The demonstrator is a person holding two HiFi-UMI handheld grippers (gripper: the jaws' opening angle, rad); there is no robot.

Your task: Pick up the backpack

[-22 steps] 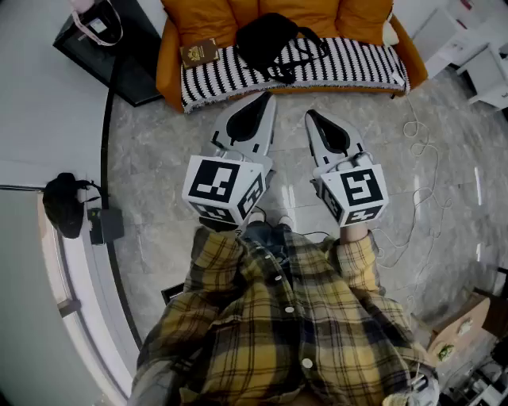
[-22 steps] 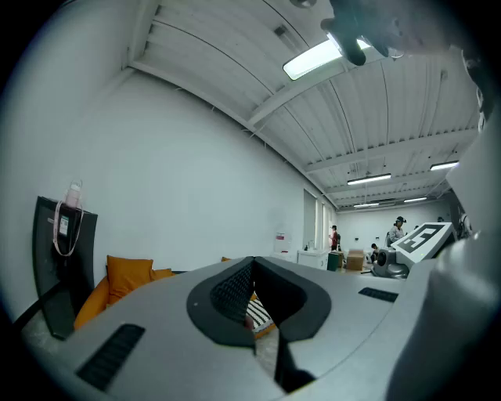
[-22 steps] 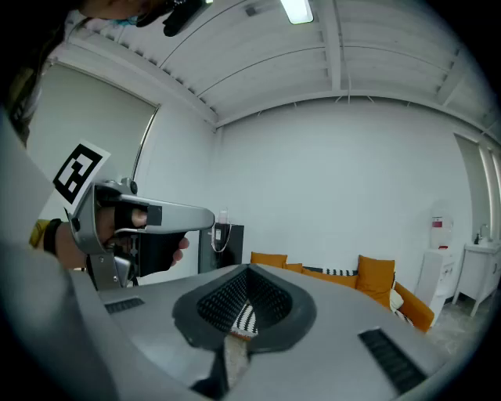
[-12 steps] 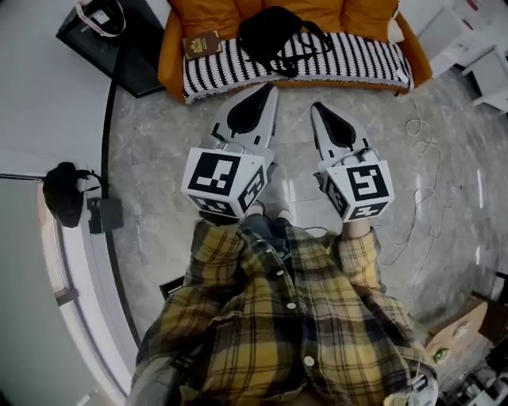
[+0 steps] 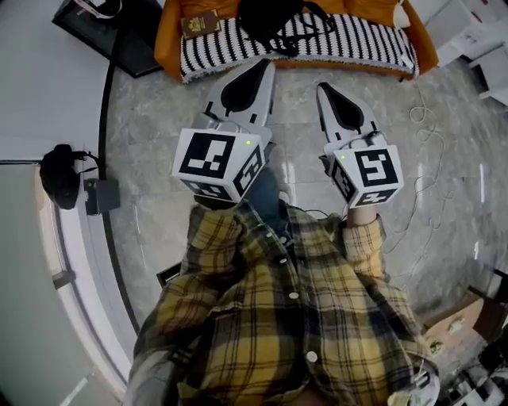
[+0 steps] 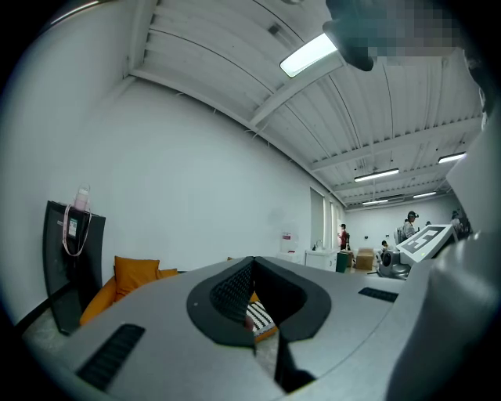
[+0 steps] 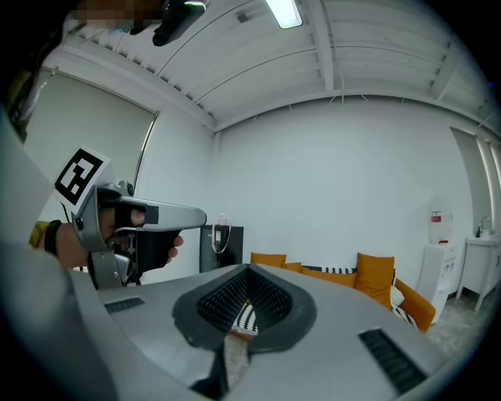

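Note:
The black backpack [image 5: 274, 17] lies on the striped blanket [image 5: 357, 44] of an orange sofa [image 5: 168, 47], cut off by the top edge of the head view. My left gripper [image 5: 267, 63] is held out level over the floor with its tip just short of the blanket's front edge, jaws shut and empty. My right gripper [image 5: 322, 86] is beside it, a little further back, also shut on nothing. In the left gripper view the closed jaws [image 6: 252, 265] hide the backpack; only a strip of blanket [image 6: 258, 316] shows. The right gripper view shows its shut jaws [image 7: 249, 268] and the sofa cushions [image 7: 374, 274].
A brown booklet [image 5: 198, 24] lies on the sofa left of the backpack. A black cabinet [image 5: 87, 36] stands to the sofa's left. A dark bag [image 5: 60, 176] sits by the left wall. Cables [image 5: 421, 151] trail over the floor at right, near white furniture [image 5: 476, 32] and a cardboard box [image 5: 456, 321].
The sofa and backpack have slid toward the top of the head view as the person stepped closer. Both grippers reach nearer the blanket's edge and stay shut.

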